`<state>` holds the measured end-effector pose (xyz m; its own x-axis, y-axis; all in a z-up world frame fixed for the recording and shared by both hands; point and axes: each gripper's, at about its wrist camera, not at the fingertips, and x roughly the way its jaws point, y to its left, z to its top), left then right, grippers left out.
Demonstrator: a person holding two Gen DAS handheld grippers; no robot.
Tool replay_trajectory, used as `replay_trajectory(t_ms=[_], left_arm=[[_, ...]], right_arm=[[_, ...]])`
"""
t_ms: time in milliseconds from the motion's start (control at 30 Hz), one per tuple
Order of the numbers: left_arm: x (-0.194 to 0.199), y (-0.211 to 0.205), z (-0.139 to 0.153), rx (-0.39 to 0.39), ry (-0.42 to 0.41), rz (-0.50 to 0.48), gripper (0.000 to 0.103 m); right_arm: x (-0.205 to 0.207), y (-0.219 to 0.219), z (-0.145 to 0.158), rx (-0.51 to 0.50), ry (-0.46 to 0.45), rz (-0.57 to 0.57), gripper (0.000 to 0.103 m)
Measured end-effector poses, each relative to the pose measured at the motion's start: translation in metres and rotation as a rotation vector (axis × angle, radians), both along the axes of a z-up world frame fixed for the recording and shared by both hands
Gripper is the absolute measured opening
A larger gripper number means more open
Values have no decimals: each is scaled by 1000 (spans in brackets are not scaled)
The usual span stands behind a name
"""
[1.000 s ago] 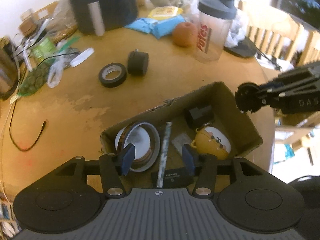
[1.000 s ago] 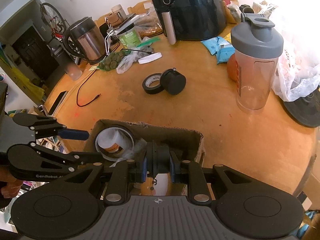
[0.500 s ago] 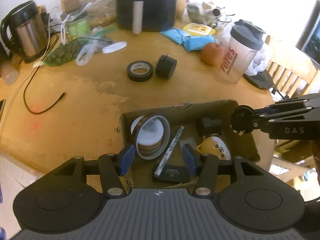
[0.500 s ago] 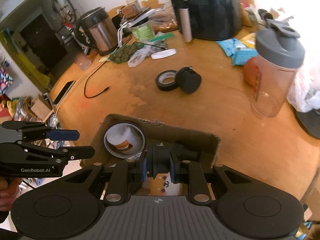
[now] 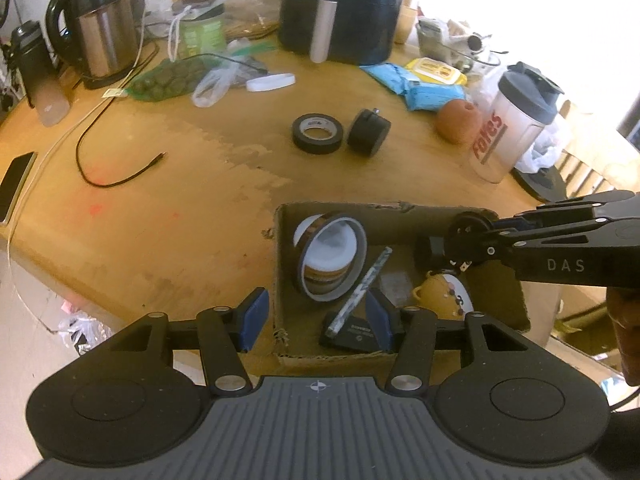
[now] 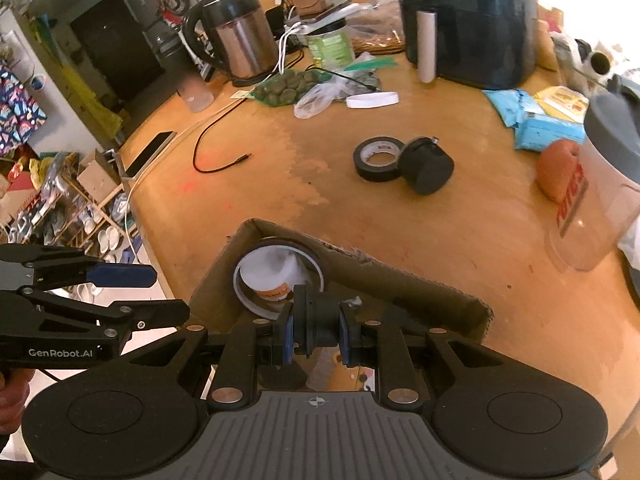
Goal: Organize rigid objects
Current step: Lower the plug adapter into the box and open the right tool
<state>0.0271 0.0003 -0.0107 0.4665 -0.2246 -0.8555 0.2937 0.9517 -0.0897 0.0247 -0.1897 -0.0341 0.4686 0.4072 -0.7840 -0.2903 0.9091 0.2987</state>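
Observation:
A cardboard box (image 5: 504, 304) sits at the table's near edge; its far wall shows in the right wrist view (image 6: 400, 276). Inside lie a brown tape roll (image 5: 330, 256), a grey stick (image 5: 360, 290), a flat black item (image 5: 354, 336) and a yellow figurine (image 5: 440, 296). My right gripper (image 6: 316, 334) is shut on a black caster wheel (image 6: 320, 320), held over the box's right part (image 5: 466, 236). My left gripper (image 5: 316, 316) is open and empty, straddling the box's near left corner. A black tape roll (image 5: 317, 134) and another black caster wheel (image 5: 369, 133) lie mid-table.
A shaker bottle (image 5: 512, 128), an orange fruit (image 5: 458, 120) and blue packets (image 5: 408, 84) stand right. An air fryer (image 5: 344, 4), a kettle (image 5: 100, 32), a green net bag (image 5: 172, 76), a black cable (image 5: 116, 176) and a phone (image 5: 14, 184) sit back and left.
My left gripper has drawn back and swung left, now straddling the box's left corner. My right gripper has carried the caster wheel lower over the box.

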Motion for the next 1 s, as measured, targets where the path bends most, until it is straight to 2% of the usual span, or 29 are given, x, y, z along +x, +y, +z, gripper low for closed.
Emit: replay_trajectory(t_ms=[333,433,467,533,600,800,1000], left_arm=[[-1,11,-1,-10,6,60,52],[-2,13,-1,-10,7,68,52],[-2,13,-1,-10,8,70,52],[-2,13,-2,-11,11,71,52],[-2,13,-2,-9,15,70,52],[1,12,-2,-12,12,60,52],[7,7,0,-11,4,33,52]], right_arm=[[8,16,9,-29,-49,75,24],[11,19,6,-35,-38,86,25],[13,21,3,-54,-20,90,28],[16,26,-6,-113,23,99,75],[15,28,-13,-140,42,104,92],[10,23,-17,-149,54,78,103],[11,5,-21,-156,82,-19,103]])
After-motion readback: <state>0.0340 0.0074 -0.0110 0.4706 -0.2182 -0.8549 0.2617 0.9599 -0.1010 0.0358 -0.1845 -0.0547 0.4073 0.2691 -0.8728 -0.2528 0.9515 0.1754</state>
